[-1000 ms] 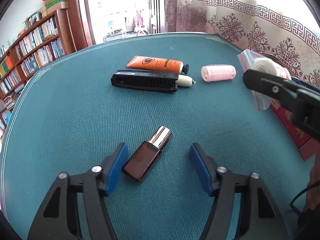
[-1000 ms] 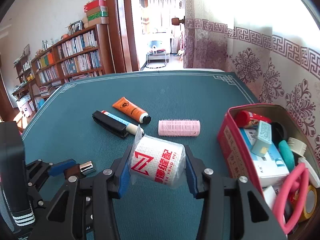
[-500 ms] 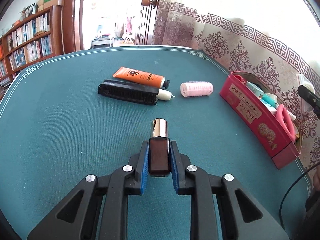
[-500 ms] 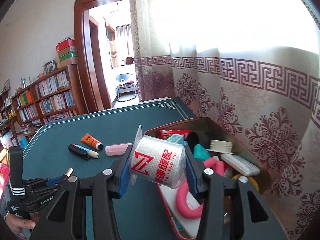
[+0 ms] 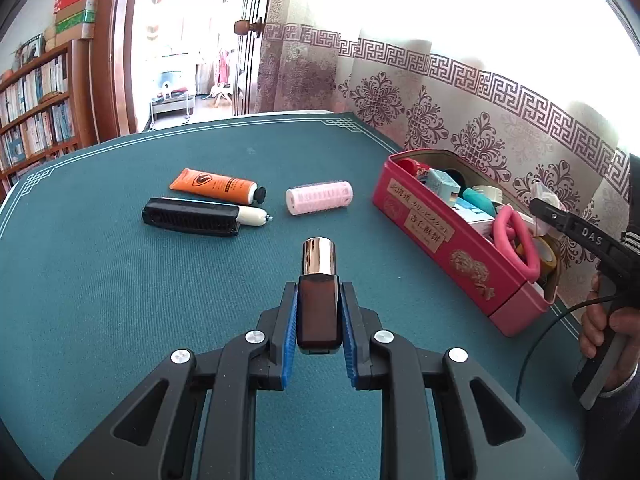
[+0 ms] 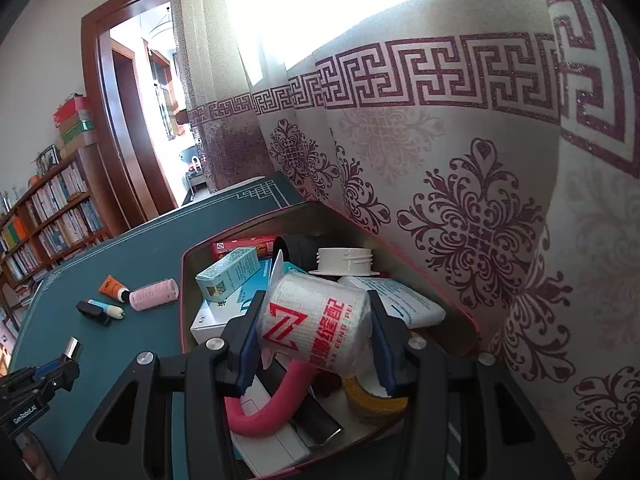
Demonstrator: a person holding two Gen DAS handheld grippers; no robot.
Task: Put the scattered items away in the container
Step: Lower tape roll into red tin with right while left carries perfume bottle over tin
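My left gripper (image 5: pixel 319 312) is shut on a small brown bottle (image 5: pixel 319 304) with a shiny metal cap, held just above the green table. My right gripper (image 6: pixel 314 330) is shut on a white bandage roll (image 6: pixel 316 330) with red print, wrapped in clear plastic, and hangs over the open red tin (image 5: pixel 444 240). The tin (image 6: pixel 185 280) is crowded with boxes, a pink loop, a white cap and a tape roll. An orange tube (image 5: pixel 216 186), a black brush (image 5: pixel 190 222), a white-tipped pen (image 5: pixel 254 216) and a pink hair roller (image 5: pixel 319 199) lie on the table.
A patterned curtain (image 6: pixel 460 200) hangs directly behind the tin at the table's right edge. Bookshelves (image 5: pixel 32 112) and a doorway (image 5: pixel 188 60) lie beyond the far side. A person's hand (image 5: pixel 600 332) holds the right gripper's handle, with a cable trailing beside it.
The left jaws closed on the brown bottle and lifted it off the table. The right gripper carried the bandage roll rightward from over the table to above the tin.
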